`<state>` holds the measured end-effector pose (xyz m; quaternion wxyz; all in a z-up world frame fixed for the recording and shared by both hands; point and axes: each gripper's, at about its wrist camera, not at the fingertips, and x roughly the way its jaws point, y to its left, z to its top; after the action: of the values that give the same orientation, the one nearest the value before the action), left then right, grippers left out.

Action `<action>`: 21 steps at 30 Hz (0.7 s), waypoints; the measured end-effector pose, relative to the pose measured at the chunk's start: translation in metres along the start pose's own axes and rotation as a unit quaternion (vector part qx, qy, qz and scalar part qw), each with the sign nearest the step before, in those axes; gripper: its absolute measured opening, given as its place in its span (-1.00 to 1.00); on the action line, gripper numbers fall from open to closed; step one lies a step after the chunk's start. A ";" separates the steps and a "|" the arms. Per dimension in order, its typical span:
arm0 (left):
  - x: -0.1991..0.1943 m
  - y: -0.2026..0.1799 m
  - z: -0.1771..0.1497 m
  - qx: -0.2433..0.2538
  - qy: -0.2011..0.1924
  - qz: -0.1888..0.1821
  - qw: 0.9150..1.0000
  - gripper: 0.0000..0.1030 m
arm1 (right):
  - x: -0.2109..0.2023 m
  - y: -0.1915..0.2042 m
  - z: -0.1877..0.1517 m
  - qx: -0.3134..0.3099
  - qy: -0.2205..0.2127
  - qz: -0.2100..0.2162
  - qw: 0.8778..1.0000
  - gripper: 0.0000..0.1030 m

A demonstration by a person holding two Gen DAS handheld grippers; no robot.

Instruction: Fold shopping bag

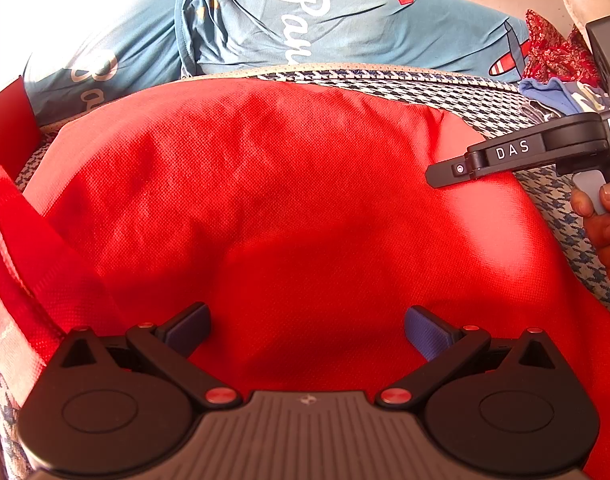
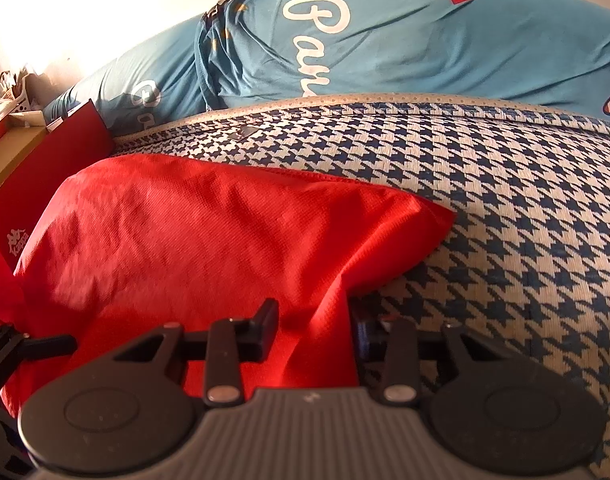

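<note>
- The red shopping bag (image 2: 209,240) lies puffed on the houndstooth mat (image 2: 505,208), just before the blue pillow (image 2: 425,48).
- My right gripper (image 2: 311,332) pinches its right edge; thin cloth could slip out mid-fold.
- My left gripper (image 1: 307,332) hovers spread wide, holding nothing, so the far side may drag and crease crooked.

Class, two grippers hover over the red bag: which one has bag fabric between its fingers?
The right gripper: a fold of the red bag runs up between its narrowed fingers. The left gripper stands wide open above flat fabric, gripping nothing.
</note>
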<state>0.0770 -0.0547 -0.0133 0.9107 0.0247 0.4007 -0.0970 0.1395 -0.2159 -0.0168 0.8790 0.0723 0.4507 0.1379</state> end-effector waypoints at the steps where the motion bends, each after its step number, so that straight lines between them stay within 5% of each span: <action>1: 0.000 0.000 0.000 0.000 0.000 0.000 1.000 1.00 | 0.000 0.000 0.000 -0.001 0.000 -0.001 1.000 -0.33; 21: 0.000 0.000 0.000 0.000 0.000 0.000 1.000 1.00 | 0.001 -0.001 0.002 0.002 0.001 0.003 1.000 -0.28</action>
<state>0.0771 -0.0544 -0.0137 0.9109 0.0249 0.4003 -0.0972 0.1414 -0.2165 -0.0165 0.8780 0.0750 0.4517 0.1395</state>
